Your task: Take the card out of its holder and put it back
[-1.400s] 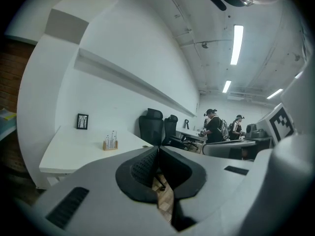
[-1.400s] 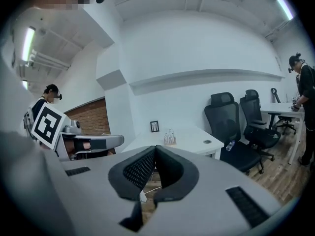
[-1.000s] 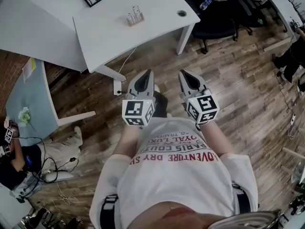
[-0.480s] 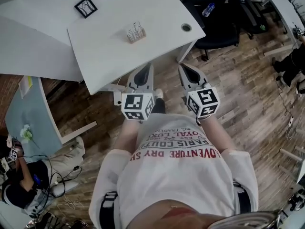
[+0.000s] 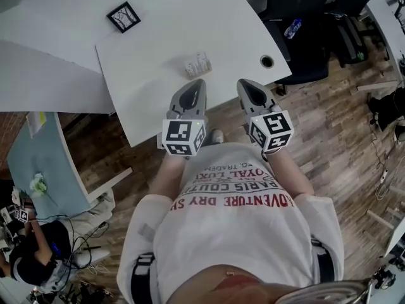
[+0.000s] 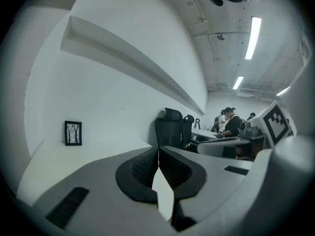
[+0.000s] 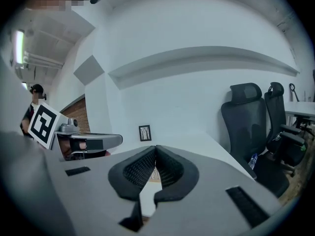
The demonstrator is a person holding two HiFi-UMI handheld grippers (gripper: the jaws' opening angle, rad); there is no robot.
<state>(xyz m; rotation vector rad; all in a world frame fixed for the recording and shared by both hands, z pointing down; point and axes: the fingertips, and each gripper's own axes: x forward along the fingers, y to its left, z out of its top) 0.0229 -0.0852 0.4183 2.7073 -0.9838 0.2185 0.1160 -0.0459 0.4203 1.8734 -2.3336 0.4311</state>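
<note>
On the desk [image 5: 152, 68] stand one card holder [image 5: 197, 64] and one frame [image 5: 124, 16]; left gripper [image 5: 197, 85] and right gripper [image 5: 244, 85] have fingers together, empty.

Head view overhead — gripper views share desk [image 5: 158, 46].

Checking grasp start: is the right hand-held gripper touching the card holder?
Apart. Head view shows bare desk between right hand-held gripper and card holder.

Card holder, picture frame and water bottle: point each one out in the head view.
card holder [image 5: 198, 65], head view, middle of the small stand on the white desk.
picture frame [image 5: 124, 17], head view, centre of the black-framed picture.
water bottle [image 5: 292, 28], head view, middle of its body.
</note>
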